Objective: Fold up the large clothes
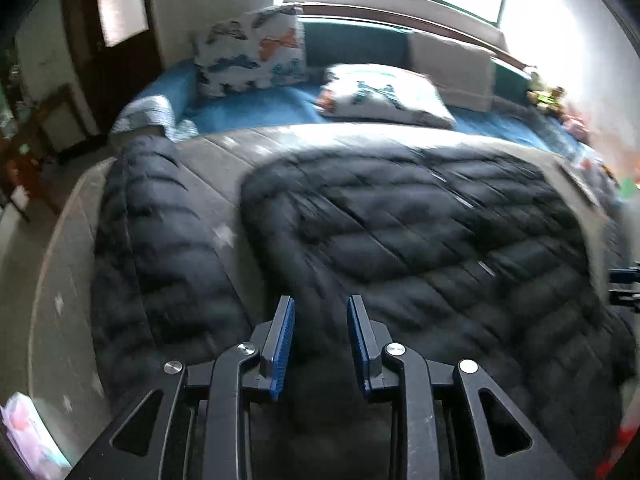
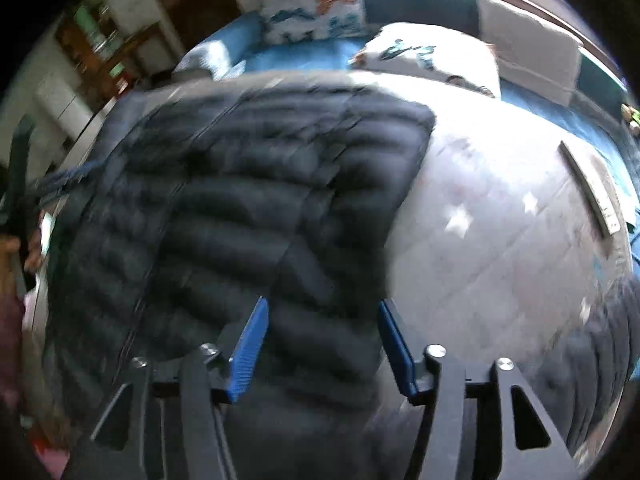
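Observation:
A large black quilted puffer jacket [image 1: 420,232] lies spread on a grey star-print blanket [image 1: 224,168] on the bed. One sleeve [image 1: 160,240] lies stretched out to the left, apart from the body. My left gripper [image 1: 321,306] is open and empty, hovering over the jacket's near edge between sleeve and body. In the right wrist view the jacket [image 2: 248,208] fills the left and middle, and the blanket [image 2: 500,240] shows on the right. My right gripper [image 2: 322,308] is open and empty above the jacket's near right edge. Both views are motion-blurred.
Two patterned pillows [image 1: 252,50] [image 1: 384,94] and a beige cushion [image 1: 452,72] sit at the bed's head on a blue sheet under a window. A dark door [image 1: 112,40] and furniture stand at the left. A pink pack [image 1: 28,436] lies at the near left.

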`<state>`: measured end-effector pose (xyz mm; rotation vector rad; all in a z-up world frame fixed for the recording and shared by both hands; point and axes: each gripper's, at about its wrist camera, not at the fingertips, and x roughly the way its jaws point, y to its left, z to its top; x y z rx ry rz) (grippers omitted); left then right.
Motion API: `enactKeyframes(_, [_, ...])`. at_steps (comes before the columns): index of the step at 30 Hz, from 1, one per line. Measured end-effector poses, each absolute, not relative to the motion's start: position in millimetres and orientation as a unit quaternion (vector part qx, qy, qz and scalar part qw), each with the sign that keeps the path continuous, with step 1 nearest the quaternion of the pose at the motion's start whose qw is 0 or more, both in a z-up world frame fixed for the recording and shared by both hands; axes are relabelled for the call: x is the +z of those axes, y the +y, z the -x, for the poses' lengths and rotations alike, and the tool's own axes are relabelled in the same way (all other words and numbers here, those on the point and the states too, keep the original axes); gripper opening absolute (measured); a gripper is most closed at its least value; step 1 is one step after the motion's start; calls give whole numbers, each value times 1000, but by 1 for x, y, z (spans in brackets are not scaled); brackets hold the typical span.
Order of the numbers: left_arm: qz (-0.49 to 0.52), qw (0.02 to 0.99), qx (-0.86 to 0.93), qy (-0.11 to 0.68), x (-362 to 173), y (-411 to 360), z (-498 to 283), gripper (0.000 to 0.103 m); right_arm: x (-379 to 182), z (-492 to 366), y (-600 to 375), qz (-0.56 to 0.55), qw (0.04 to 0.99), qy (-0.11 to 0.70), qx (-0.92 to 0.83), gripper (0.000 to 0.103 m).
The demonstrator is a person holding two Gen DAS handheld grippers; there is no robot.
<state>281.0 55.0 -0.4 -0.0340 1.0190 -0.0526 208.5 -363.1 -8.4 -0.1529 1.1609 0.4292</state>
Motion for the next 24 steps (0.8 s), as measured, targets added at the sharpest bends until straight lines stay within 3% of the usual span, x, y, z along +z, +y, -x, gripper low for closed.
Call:
enactKeyframes(10, [-23, 845, -182, 503, -11, -41, -114, 30, -44, -91, -339, 213, 795, 542, 171, 65])
enactKeyframes(17, [-60, 829, -265, 488, -31, -96, -44, 30, -12, -26, -293, 130, 791, 500, 328, 65])
enactKeyframes(24, [-84, 829, -284, 475, -58, -110, -1, 30, -71, 13, -266, 176, 754, 530, 345, 66])
